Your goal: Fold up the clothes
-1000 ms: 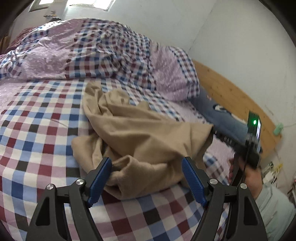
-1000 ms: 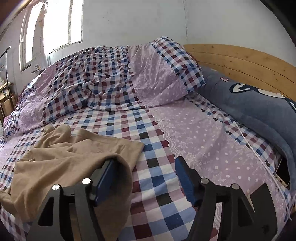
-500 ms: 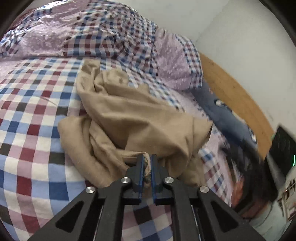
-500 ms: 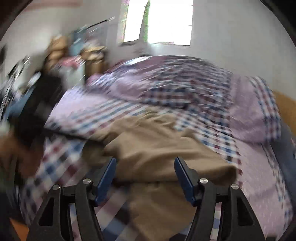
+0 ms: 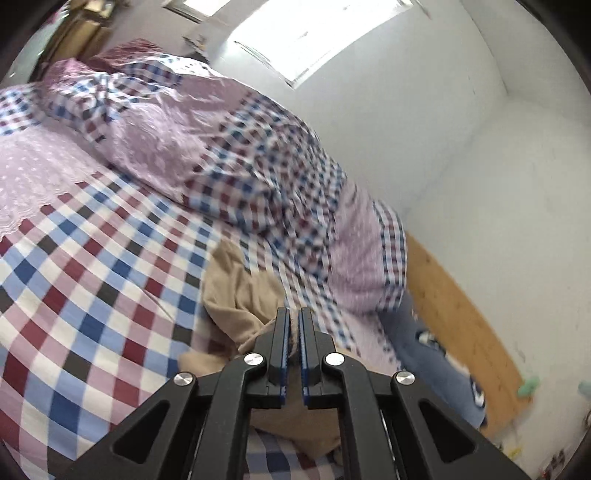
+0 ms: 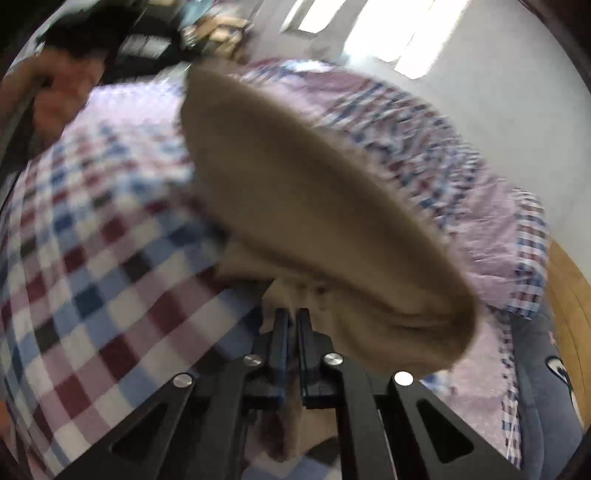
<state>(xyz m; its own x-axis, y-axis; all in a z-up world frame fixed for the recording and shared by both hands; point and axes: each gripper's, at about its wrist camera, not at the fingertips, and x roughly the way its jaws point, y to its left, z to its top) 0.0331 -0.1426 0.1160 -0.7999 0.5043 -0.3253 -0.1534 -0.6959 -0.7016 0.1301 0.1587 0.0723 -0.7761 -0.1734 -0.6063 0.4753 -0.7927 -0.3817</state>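
A tan garment point(image 5: 236, 295) lies crumpled on the checked bed sheet point(image 5: 92, 295). In the left wrist view my left gripper point(image 5: 293, 314) is shut on a bunched edge of it, and the cloth trails down under the fingers. In the right wrist view the same garment point(image 6: 314, 203) billows up, blurred, in a broad sheet above the bed. My right gripper point(image 6: 291, 314) has its jaws closing tight on a fold at the near edge. A person's hand point(image 6: 55, 96) with the other gripper shows at the top left of that view.
A bunched checked and lilac duvet point(image 5: 258, 166) is heaped toward the wall. A wooden headboard point(image 5: 461, 314) and a blue-grey pillow point(image 5: 424, 350) lie to the right. There is a bright window point(image 5: 314, 37) above. Furniture stands beyond the bed's far corner point(image 6: 214, 29).
The left gripper shut on the garment's near edge, then rose and swung. The right gripper came over to the cloth and shut on it. The garment now lifts off the bed.
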